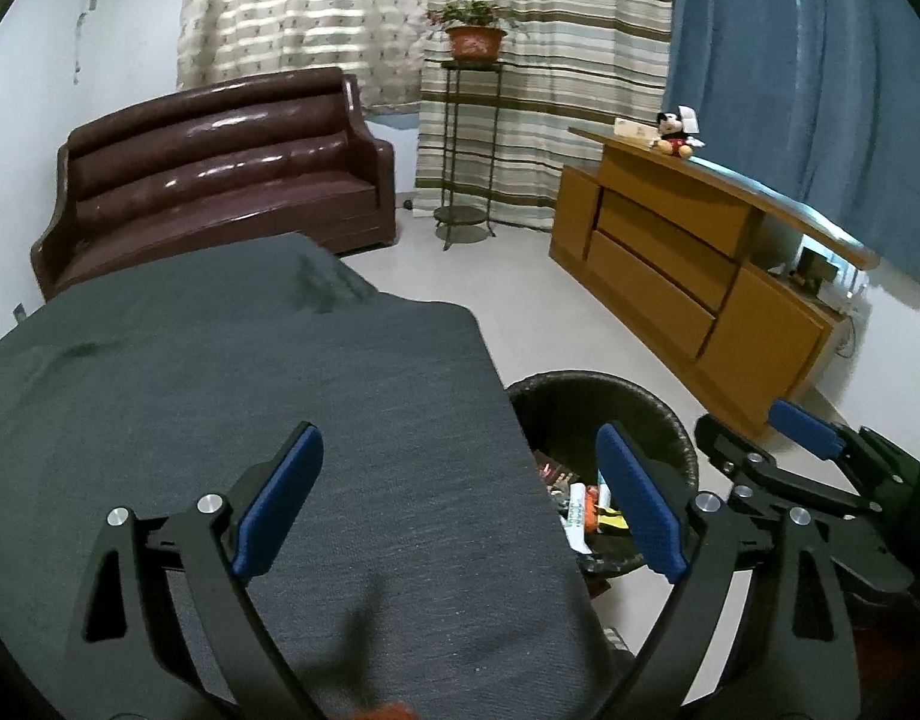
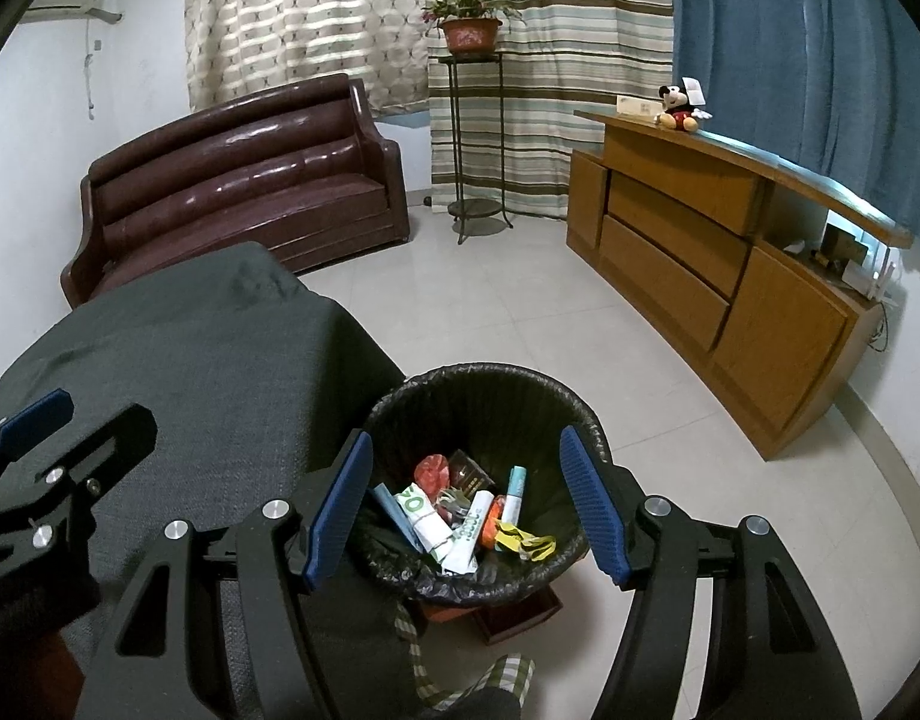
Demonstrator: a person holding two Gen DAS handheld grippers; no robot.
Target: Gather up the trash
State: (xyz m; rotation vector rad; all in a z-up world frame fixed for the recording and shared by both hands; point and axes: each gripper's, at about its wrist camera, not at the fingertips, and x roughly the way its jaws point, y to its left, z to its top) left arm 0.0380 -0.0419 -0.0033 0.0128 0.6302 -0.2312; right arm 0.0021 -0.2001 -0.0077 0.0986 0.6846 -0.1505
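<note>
The left gripper (image 1: pixel 460 498) hangs over the near corner of a table draped in grey cloth (image 1: pixel 232 396), its blue pads spread wide with nothing between them; one pad sits above the cloth and the other above the rim of the bin (image 1: pixel 658 414). The right gripper (image 2: pixel 466 501) is poised over the bin (image 2: pixel 484 384), jaws standing apart and empty, framing the opening from either side. The bin is a round black basket with a black liner, standing on the pale tiled floor (image 2: pixel 556 312) just beside the table's right edge. The trash (image 2: pixel 460 510) lies inside it: a red wrapper, a dark packet, white paper with green print, a slim white tube, an orange scrap and something yellow, though what each item is cannot be read at this size. In the left wrist view the right gripper (image 1: pixel 760 438) shows at the right edge, beside the bin; in the right wrist view the left gripper (image 2: pixel 70 420) shows at the left edge over the cloth. Under the bin a reddish wooden piece (image 2: pixel 508 612) peeks out, and a checked cloth (image 2: pixel 496 678) lies near the bottom edge. Farther off stand a brown sofa (image 2: pixel 244 180), a potted plant (image 2: pixel 469 24) on a tall metal stand, and a wooden cabinet (image 2: pixel 700 252) with a plush toy (image 2: pixel 679 105) on top, before striped and blue curtains.
</note>
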